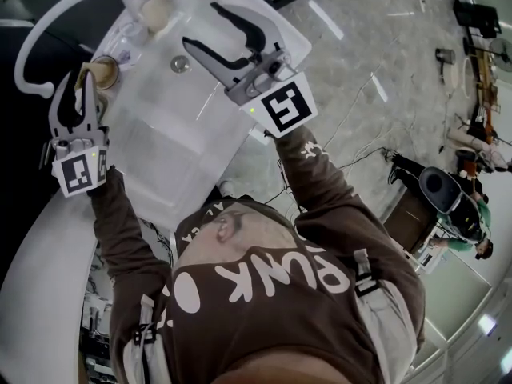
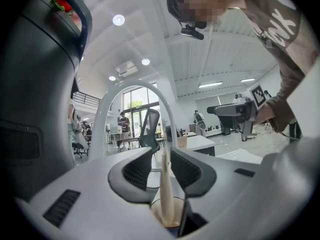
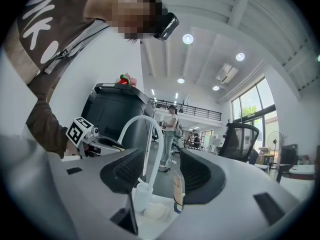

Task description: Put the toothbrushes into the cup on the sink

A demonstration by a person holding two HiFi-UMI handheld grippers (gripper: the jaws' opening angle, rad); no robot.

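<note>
A cream toothbrush (image 2: 165,184) stands upright in a tan cup (image 1: 106,72) on the sink's left corner. My left gripper (image 1: 78,86) hangs right over that cup. Its jaws sit slightly apart around the toothbrush handle, with a thin gap showing on the left side, so the pads do not press it. In the left gripper view the cup's (image 2: 161,218) mouth shows below the left gripper (image 2: 161,156). My right gripper (image 1: 200,25) is open above the white sink (image 1: 160,154), with nothing between its fingers. In its own view the right gripper (image 3: 162,159) faces the faucet (image 3: 145,129).
A curved white faucet (image 1: 48,22) arches over the sink's far left. A tan bottle (image 1: 158,6) and a clear glass (image 3: 178,186) stand near the faucet base. The drain (image 1: 180,64) lies in the basin. A black bin (image 3: 112,109) stands behind the sink.
</note>
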